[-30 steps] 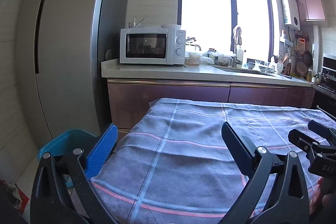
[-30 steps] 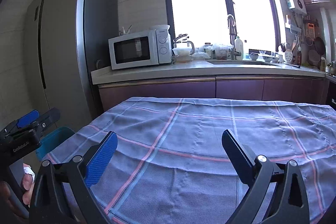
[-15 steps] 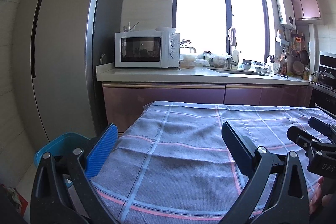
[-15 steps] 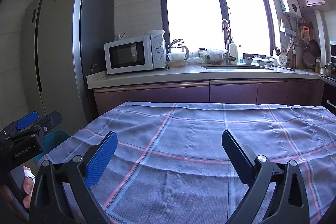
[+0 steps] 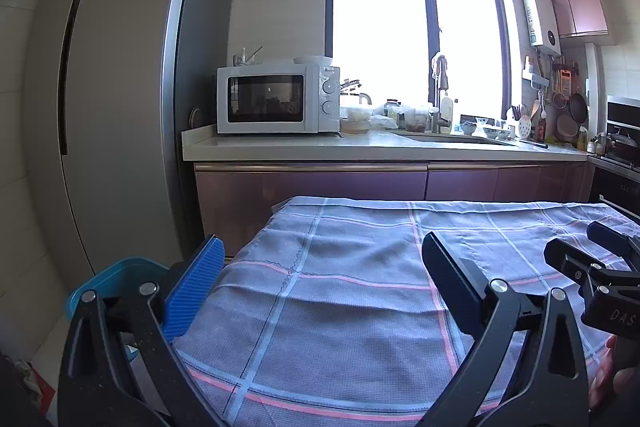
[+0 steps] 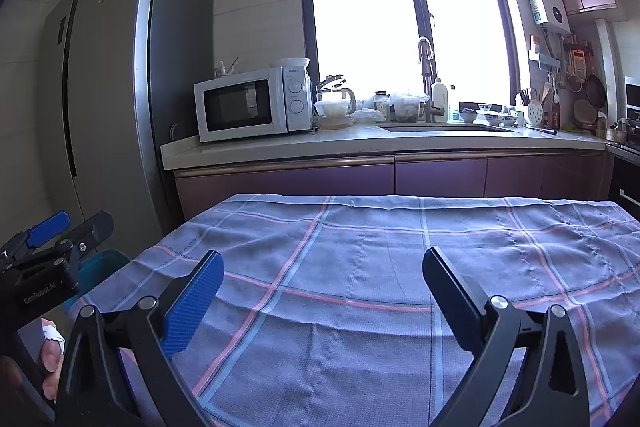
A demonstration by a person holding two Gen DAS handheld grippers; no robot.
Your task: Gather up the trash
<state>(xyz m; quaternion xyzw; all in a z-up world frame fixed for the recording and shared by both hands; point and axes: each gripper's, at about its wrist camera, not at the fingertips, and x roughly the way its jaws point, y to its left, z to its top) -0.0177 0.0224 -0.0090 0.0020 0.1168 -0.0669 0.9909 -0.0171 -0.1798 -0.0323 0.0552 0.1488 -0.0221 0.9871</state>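
Note:
My left gripper [image 5: 320, 267] is open and empty above the left part of a table covered with a blue-grey checked cloth [image 5: 360, 307]. My right gripper [image 6: 320, 279] is open and empty above the same cloth [image 6: 380, 267], further right. Each gripper shows at the edge of the other's view: the right one [image 5: 592, 267] and the left one [image 6: 52, 239]. A blue bin [image 5: 116, 279] stands on the floor left of the table, partly hidden behind my left finger. No loose trash shows on the cloth.
A tall grey fridge [image 5: 120, 107] stands at the left. Behind the table runs a counter [image 5: 360, 147] with a white microwave [image 5: 276, 99], bowls, jars and a sink. An oven [image 5: 620, 167] is at the far right. Something red lies on the floor [image 5: 36, 383].
Both grippers have tilted upward a little, so the table sits lower in both views. Both stay open and empty.

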